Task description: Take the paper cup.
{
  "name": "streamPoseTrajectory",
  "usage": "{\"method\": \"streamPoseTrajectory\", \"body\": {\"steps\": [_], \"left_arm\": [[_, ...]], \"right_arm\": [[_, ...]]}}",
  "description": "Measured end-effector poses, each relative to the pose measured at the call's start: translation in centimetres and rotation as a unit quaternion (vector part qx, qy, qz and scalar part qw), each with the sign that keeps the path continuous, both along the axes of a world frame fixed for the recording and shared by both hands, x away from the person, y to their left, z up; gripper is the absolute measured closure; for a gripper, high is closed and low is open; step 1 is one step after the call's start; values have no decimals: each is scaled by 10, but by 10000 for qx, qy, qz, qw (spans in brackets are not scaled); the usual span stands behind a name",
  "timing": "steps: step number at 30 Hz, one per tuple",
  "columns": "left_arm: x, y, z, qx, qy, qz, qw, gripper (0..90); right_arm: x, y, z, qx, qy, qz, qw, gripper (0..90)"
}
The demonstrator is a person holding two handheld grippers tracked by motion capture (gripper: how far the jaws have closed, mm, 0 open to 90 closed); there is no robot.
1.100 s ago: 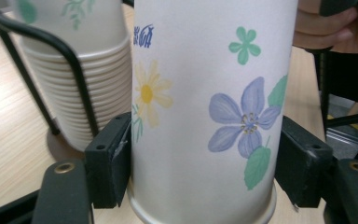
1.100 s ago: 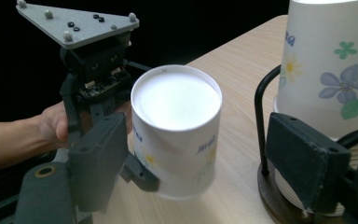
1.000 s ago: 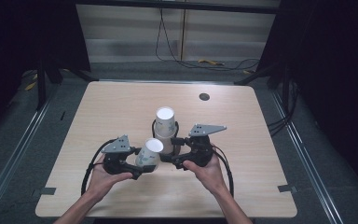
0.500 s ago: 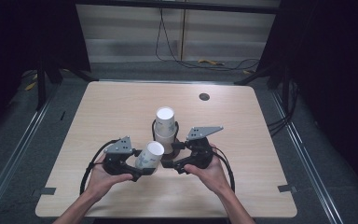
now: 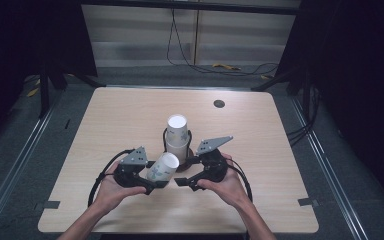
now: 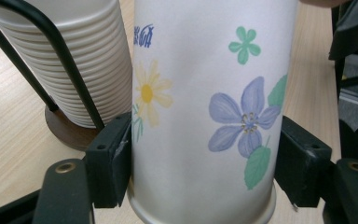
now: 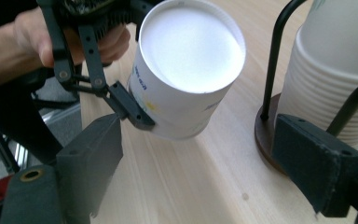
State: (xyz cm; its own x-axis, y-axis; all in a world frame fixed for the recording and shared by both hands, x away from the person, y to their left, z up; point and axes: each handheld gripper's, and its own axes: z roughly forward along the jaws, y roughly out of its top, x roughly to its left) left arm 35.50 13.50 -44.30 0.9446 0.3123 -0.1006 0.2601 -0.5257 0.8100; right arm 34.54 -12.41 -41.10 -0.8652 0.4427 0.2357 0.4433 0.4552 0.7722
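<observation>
A person's two hands reach in from the near edge of a pale wooden tabletop (image 5: 105, 125), each holding a black two-jaw gripper. The left gripper (image 5: 147, 182) has its jaws clamped on a single paper cup (image 5: 162, 167), white with printed flowers; one jaw presses each side of the cup wall. The cup is lifted and tilted, its closed white base turned up and toward the right gripper. The right gripper (image 5: 182, 181) sits just beside it, jaws spread apart with nothing between them.

Directly behind the two grippers, near the middle of the tabletop, stands a tall stack of nested paper cups (image 5: 177, 134) on a round dark wooden base (image 7: 265, 140), fenced by thin black wire uprights (image 7: 274, 56). In the left gripper view the stack rises just left of the held cup, nearly touching it. A small dark round disc (image 5: 219, 103) lies on the far part of the tabletop, well apart. Beyond the far edge, cables (image 5: 215, 67) lie on the floor.
</observation>
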Motion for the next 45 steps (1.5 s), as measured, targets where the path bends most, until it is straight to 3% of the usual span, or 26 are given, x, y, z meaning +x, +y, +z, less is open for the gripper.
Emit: {"method": "streamPoseTrajectory", "body": {"steps": [5, 13, 17, 26, 31, 38, 45], "left_arm": [[0, -4, 3, 107, 63, -139, 9998, 299], [4, -14, 9, 335, -64, -212, 9992, 302], [5, -24, 11, 664, -129, -338, 9971, 302], [6, -35, 5, 890, -183, -543, 9944, 307], [4, -37, 0, 1159, -199, -590, 9913, 306], [2, -35, -3, 1265, -172, -569, 9902, 307], [1, -35, -3, 1325, -174, -658, 9889, 308]], "right_arm": [[-1, 2, -1, -239, -21, 79, 9997, 170], [-3, -2, 0, -545, -104, 107, 9984, 198], [-2, -5, 0, -603, -86, 91, 9981, 213], [1, -4, -7, -985, 60, 182, 9950, 243], [3, -3, -13, -1175, 224, 256, 9925, 242], [2, 0, -15, -1332, 268, 362, 9901, 240], [1, 6, -18, -1520, 256, 515, 9867, 181]]}}
